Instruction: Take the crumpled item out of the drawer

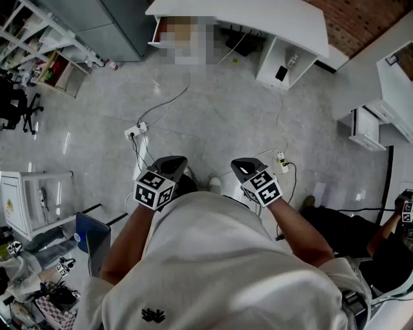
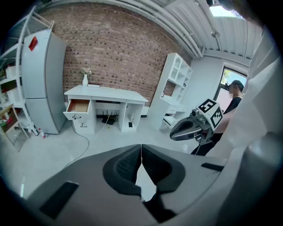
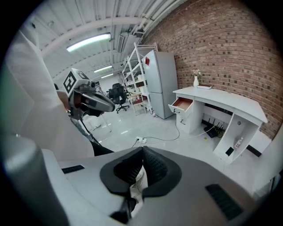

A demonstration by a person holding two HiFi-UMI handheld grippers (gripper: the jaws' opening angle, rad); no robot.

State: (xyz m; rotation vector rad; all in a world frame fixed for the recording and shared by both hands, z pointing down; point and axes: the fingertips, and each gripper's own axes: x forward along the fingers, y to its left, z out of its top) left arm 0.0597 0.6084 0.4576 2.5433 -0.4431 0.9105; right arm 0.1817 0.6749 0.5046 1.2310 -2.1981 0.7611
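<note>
Head view: left tongs (image 1: 170, 164) and right tongs (image 1: 241, 167) hang near the person's waist, well apart from the white table (image 1: 258, 16) at the far side, whose left drawer (image 1: 160, 32) stands open

Left gripper view: tongs clenched on nothing, with the drawer far off

Right gripper view: likewise clenched and empty

The crumpled item shows nowhere; presumably it lies inside the drawer. The step in hand looks like the approach: next, close the distance and release one pair of tongs

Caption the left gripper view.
Left gripper, jaws shut and empty, faces a white desk across the room, its drawer open.
</note>
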